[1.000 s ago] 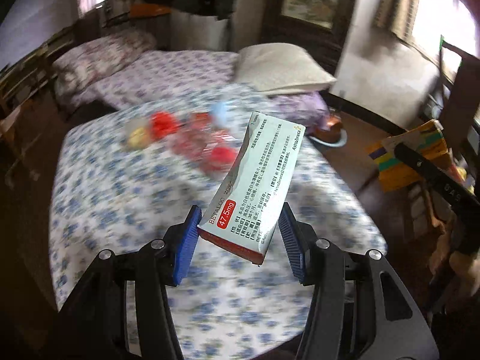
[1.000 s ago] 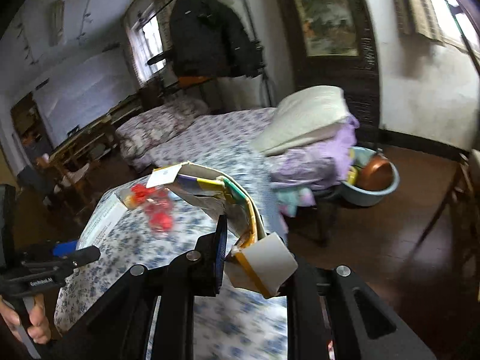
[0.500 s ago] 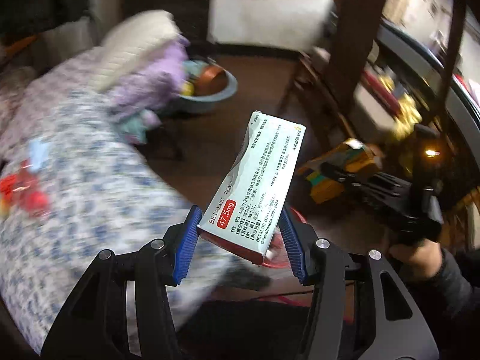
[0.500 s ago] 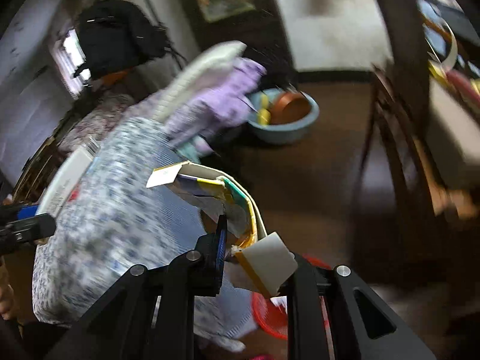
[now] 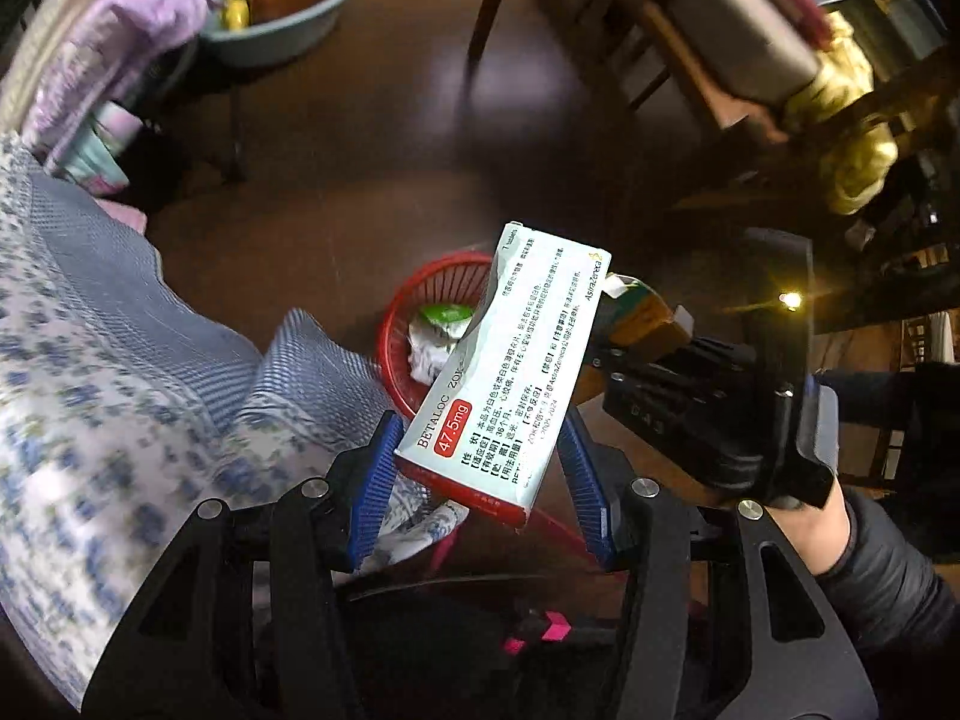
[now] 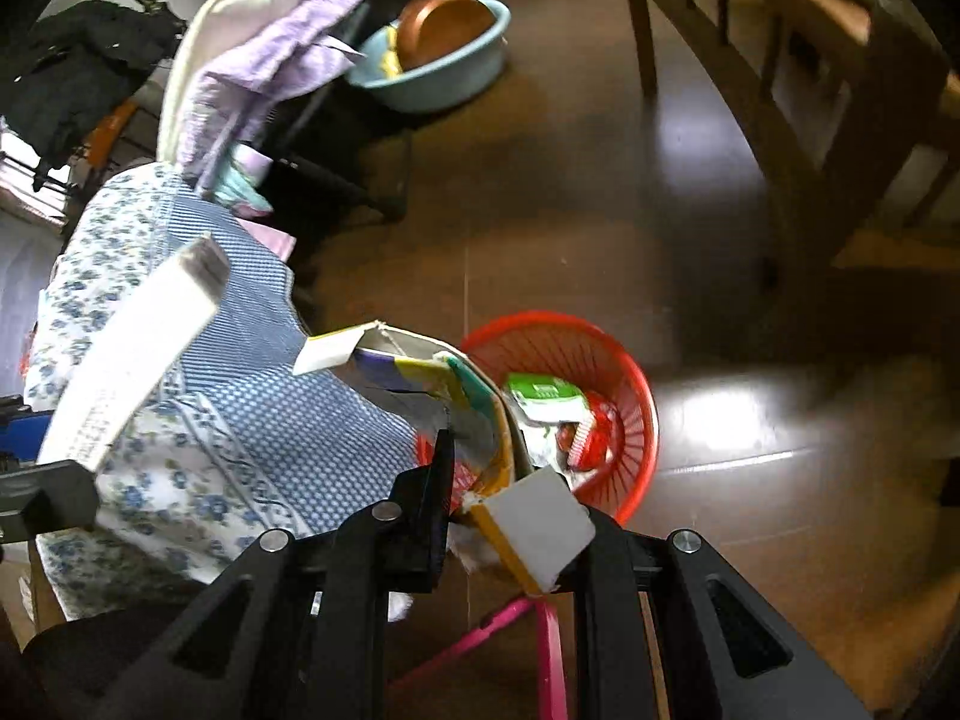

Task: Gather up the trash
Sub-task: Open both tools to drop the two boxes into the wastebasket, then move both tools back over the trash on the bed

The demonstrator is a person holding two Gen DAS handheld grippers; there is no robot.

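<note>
My left gripper (image 5: 480,438) is shut on a white medicine box (image 5: 516,372) with a red end, its blue pads (image 5: 375,480) pressing both long sides. Below it on the dark floor stands a red mesh basket (image 5: 420,300), half hidden by the box, with a green-and-white wrapper (image 5: 447,315) inside. My right gripper (image 6: 510,480) is shut on a crushed yellow, green and purple carton (image 6: 462,384). It hangs just left of the red basket (image 6: 618,360). The medicine box (image 6: 138,354) shows at the left of the right wrist view.
A table under a blue floral cloth (image 5: 108,396) fills the left side, its hem close to the basket. A teal basin (image 6: 444,78) with a brown pan sits farther off on the floor. A wooden chair (image 6: 792,96) stands to the right. A pink stick (image 6: 549,642) lies underneath.
Both views have swung from the table top and bed down to the floor and the red basket. Each gripper has kept its hold on its box.
</note>
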